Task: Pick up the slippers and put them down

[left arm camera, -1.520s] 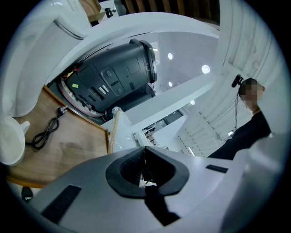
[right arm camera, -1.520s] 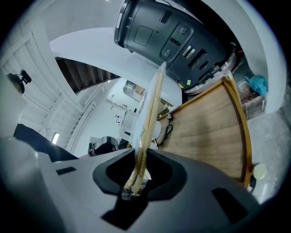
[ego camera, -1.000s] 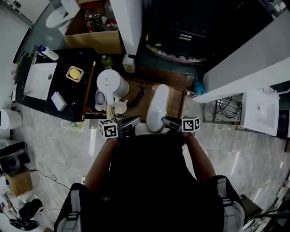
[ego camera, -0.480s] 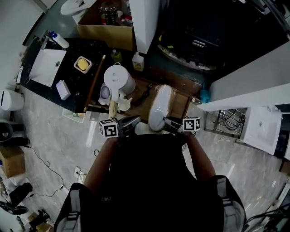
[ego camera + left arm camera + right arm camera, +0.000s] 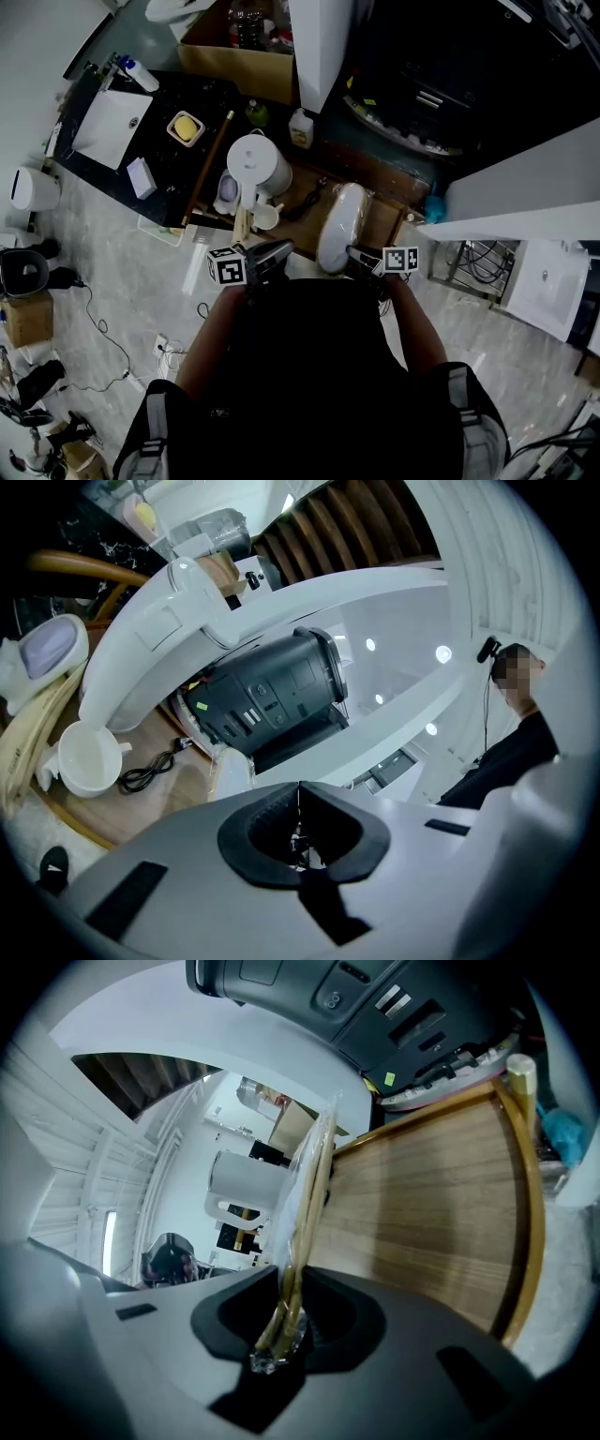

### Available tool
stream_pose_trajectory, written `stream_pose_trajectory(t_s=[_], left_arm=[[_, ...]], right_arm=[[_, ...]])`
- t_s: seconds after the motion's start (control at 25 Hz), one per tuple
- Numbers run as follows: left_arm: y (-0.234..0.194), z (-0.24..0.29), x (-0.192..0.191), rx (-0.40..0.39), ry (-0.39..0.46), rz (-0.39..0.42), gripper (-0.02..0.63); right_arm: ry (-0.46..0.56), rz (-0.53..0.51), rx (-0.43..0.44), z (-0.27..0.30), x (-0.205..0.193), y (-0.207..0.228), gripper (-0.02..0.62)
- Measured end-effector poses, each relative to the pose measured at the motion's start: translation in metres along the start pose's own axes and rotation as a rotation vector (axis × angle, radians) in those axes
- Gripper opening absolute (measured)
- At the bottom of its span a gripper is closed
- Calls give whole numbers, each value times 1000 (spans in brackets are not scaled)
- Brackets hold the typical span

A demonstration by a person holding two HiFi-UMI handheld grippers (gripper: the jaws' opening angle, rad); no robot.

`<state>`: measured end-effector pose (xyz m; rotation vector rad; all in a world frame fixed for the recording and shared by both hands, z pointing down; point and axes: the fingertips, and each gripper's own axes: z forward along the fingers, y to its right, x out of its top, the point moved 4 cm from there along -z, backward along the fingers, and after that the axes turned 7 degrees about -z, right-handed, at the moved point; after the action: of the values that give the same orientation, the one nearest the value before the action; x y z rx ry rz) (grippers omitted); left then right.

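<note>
wooden desk (image 5: 384, 214) with raised rim. plastic-wrapped white slippers (image 5: 339, 223) sat over its near part, seen edge-on from the right gripper view. right tongs (image 5: 289, 1305) were clamped on the slippers' near end. left tongs (image 5: 300, 799) were pressed together, nothing between.

**Layout ahead of you, seen from the head view**

Wooden tray (image 5: 380, 211) lies straight ahead. Packaged slippers (image 5: 339, 225) sit over its middle, their near end in your right gripper (image 5: 356, 253). Cable (image 5: 305, 199), cup (image 5: 265, 217) and kettle (image 5: 258, 167) lie to their left. Bottle (image 5: 301, 129) stands behind. Sink (image 5: 111, 128) is at far left. Your left gripper (image 5: 279, 248) is just beside the cup.
</note>
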<state>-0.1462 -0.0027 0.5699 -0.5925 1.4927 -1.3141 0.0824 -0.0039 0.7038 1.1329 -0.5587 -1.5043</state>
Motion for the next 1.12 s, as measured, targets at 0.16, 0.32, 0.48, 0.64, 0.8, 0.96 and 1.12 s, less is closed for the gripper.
stream_pose_trajectory(t_s=[0.16,0.32,0.48,0.64,0.8,0.96,1.12], left_arm=[[-1,-3,2,17,12,-5,12],[-3,-8,5,30,25,-10,12],[-3,-10,6,40,25,-12,12],[-3,-14,7,55,19,-13,12],[-6,-17,7,50,18,-15,12],[-7,-21,10,53,14,-17,12],[-9,-23,9,58,11,-15,12]], right_arm=[[-17,22,-21,5,0,10,86],[-58,22,-50,12,-2,19,86],[-72,22,-64,15,-1,25,87],[-86,28,-95,19,-3,33,87],[-124,20,-130,25,-7,38,87],[-138,15,-163,29,-8,37,88],[-136,1,-214,30,-9,43,95]])
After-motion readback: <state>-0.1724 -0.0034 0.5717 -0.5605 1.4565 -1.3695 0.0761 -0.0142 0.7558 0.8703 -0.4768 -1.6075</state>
